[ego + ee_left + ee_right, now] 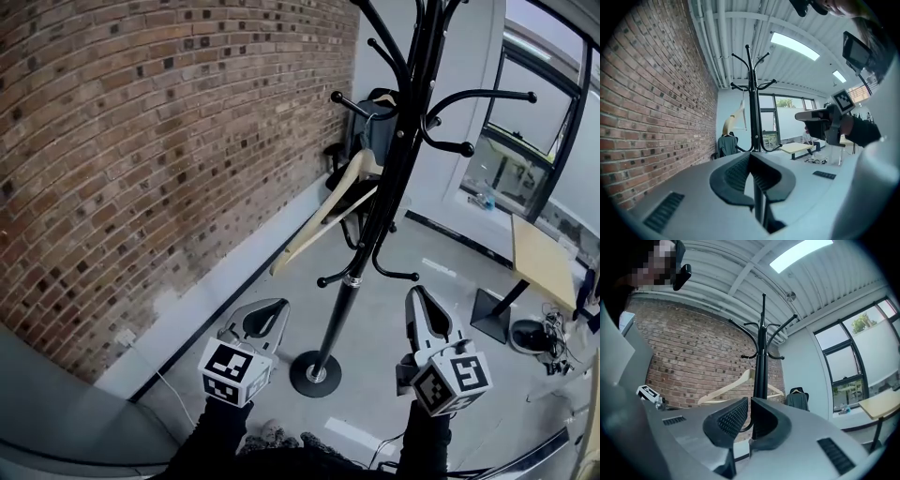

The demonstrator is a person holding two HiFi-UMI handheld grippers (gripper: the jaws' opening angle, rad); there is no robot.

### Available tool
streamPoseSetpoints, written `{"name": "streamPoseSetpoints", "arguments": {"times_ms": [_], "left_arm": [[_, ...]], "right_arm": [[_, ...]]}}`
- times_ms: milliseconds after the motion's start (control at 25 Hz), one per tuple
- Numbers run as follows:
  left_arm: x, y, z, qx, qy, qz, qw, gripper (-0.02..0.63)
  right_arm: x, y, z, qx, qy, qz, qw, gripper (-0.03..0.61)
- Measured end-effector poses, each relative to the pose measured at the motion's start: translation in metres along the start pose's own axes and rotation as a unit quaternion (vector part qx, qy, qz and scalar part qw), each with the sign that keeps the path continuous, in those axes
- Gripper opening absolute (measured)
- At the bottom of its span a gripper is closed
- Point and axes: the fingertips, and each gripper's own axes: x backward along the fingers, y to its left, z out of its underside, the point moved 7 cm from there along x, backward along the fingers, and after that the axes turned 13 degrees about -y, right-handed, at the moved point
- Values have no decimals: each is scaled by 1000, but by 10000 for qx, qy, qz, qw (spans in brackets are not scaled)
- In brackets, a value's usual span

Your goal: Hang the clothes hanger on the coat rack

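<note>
- Looking down in the head view, the wooden clothes hanger (323, 220) already hangs from a mid-height hook of the black coat rack (389, 178), on the rack's brick-wall side and tilted, with its long arm sloping down toward the wall. How deep its hook sits is too small to tell. If it sits shallow, a knock on the pole could probably slide it off.
- The left gripper (267, 314) and right gripper (417, 295) hang low on either side of the pole, near the round base (315, 373), and neither touches the rack. A careless lift from here could catch one of the lower hooks and rock the whole stand.
- From the left gripper view, the left gripper (750, 157) has its jaws closed together with nothing between them. The rack (751, 93) stands straight ahead and the hanger (733, 119) is on its left. A forward push would likely hit the pole, not the hanger.
- From the right gripper view, the right gripper (749, 401) shows jaws all but touching, with only a sliver of gap, and it is empty. The hanger (726, 387) spans behind the rack (761, 357). With its jaws drawn in, this gripper would probably only nudge the hanger into swinging if it reached for it.
</note>
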Motion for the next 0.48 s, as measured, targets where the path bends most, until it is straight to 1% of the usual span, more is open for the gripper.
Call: {"name": "streamPoseSetpoints", "arguments": {"times_ms": [80, 240, 480], "left_arm": [[4, -6, -2, -14, -21, -37, 10000, 9], [10, -18, -3, -46, -52, -65, 10000, 8], [14, -36, -3, -57, -38, -88, 9999, 9]], "right_arm": [[8, -1, 4, -62, 0, 8, 10000, 16], [23, -2, 16, -133, 49, -26, 9999, 12], [41, 1, 28, 123, 406, -188, 9989, 11]]}}
